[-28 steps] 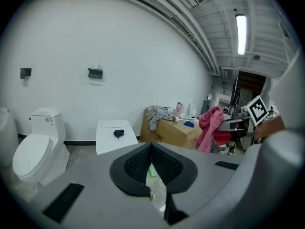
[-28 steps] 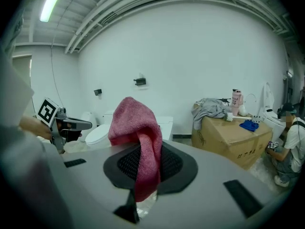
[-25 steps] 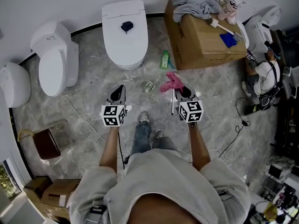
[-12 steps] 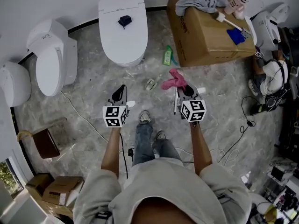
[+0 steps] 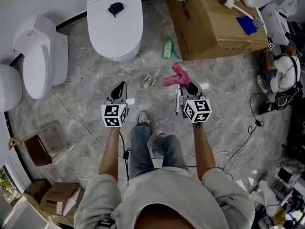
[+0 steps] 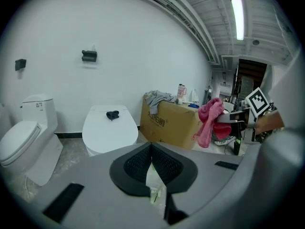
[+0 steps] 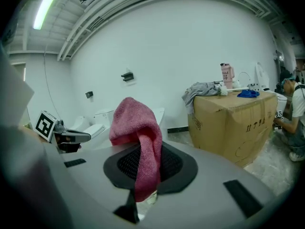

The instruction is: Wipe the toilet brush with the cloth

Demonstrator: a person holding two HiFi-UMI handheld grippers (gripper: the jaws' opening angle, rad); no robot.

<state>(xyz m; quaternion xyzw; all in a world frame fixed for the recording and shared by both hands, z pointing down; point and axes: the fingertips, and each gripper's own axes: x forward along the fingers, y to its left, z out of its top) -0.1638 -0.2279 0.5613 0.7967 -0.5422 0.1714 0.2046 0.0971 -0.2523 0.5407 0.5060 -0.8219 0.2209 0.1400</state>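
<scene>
My right gripper (image 5: 188, 85) is shut on a pink cloth (image 5: 175, 77), which drapes over its jaws (image 7: 139, 142) and hangs down between them. My left gripper (image 5: 122, 85) is shut with nothing in it; its black pads (image 6: 167, 163) meet in a thin line. Both are held side by side above the marble floor. A white long-handled brush (image 5: 237, 10) lies on the cardboard box (image 5: 214, 30) at the far right, beside a blue thing (image 5: 248, 26). A thin white rod (image 5: 177, 101) shows just left of the right gripper.
A white toilet (image 5: 114, 30) with a dark item (image 5: 116, 7) on its lid stands ahead, another toilet (image 5: 40, 56) to the left. A green bottle (image 5: 167, 47) and a small packet (image 5: 149, 81) lie on the floor. Cables and a seated person (image 5: 281, 75) are at the right.
Both grippers have sunk toward the floor together, the cloth still in the right one. The toilets and the box have slid up the picture.
</scene>
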